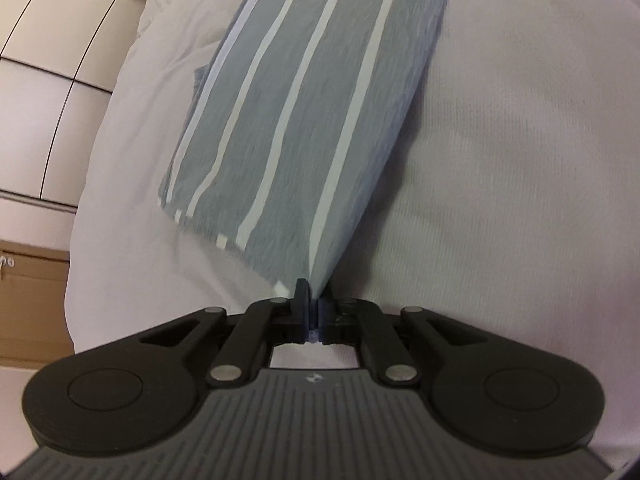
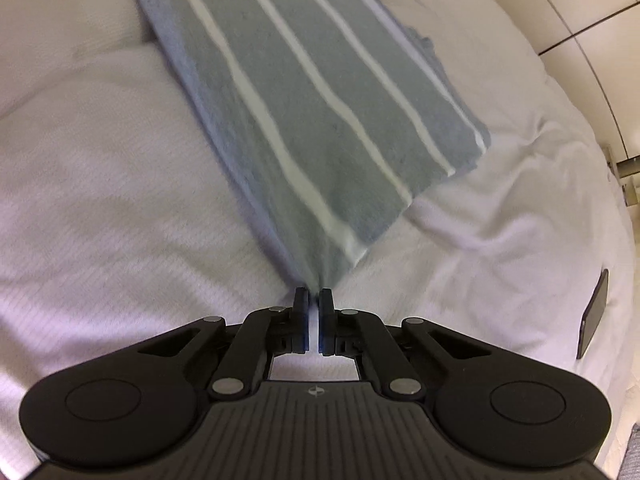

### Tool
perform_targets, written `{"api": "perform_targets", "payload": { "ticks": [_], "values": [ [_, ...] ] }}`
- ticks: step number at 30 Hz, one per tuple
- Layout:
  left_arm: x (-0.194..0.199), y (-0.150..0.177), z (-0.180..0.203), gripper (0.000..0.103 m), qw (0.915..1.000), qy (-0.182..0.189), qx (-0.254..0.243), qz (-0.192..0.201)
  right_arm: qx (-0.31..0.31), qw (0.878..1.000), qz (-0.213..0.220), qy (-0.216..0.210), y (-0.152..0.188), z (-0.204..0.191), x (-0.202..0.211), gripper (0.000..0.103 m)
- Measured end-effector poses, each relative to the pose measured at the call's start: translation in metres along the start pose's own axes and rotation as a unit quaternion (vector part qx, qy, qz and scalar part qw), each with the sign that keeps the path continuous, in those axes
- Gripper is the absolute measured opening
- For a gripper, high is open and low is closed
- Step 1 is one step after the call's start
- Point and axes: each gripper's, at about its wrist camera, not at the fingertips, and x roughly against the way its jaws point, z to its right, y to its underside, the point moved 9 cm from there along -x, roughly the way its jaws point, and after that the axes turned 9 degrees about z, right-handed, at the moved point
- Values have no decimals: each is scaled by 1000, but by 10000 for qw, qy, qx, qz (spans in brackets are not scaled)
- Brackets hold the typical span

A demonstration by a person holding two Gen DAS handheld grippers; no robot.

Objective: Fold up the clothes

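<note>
A: What's under everything?
B: A bed (image 1: 500, 140) with a white cover, and across it a folded grey garment (image 1: 304, 112) with pale stripes.
A: And the grippers?
B: The left gripper (image 1: 314, 294) has its jaws closed on one corner of the garment. The right gripper (image 2: 314, 296) pinches the opposite corner, jaws nearly together.
A: Anything smaller?
B: A dark phone (image 2: 594, 314) near the bed's edge.

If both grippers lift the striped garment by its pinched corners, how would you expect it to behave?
The striped garment is probably floppy: it puckers toward the left gripper and right gripper. Its folded layers may slip apart. It looks light.
</note>
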Motion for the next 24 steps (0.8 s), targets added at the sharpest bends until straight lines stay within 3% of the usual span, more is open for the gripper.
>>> {"api": "perform_targets", "payload": {
  "ticks": [5,10,11,12,13,14,17,20,21,22,24],
  "values": [
    [5,10,-5,6,9995,-56,239,-203,-301,9989,-335,121,20,3,4,0],
    [21,21,-9,8,9983,-197,410,-360,-503,9983,-234,192,12,2,27,0],
    [26,18,-9,11,9986,-230,380,-298,-530,9983,-167,195,7,1,32,3],
    [30,12,-8,21,9989,-251,337,-210,-513,9985,-75,190,1,-1,36,8],
    [33,6,-7,30,9992,-278,279,-100,-469,9988,12,158,-6,-4,36,20],
    [35,-1,-6,32,9993,-311,205,34,-425,9990,99,127,-12,-7,35,31],
    [33,-16,2,34,9990,-354,-18,274,-219,9995,236,10,-29,-20,27,35],
    [19,-21,9,32,9990,-268,-157,325,-5,9994,322,-81,-40,-27,9,34],
    [15,-19,10,26,9993,-209,-153,280,48,9994,325,-118,-43,-27,1,32],
    [11,-17,10,10,9996,-148,-134,212,68,9995,286,-142,-41,-27,-4,23],
    [4,-11,7,6,9999,-52,-76,64,9,9998,190,-98,-33,-21,-11,0]
  ]
}}
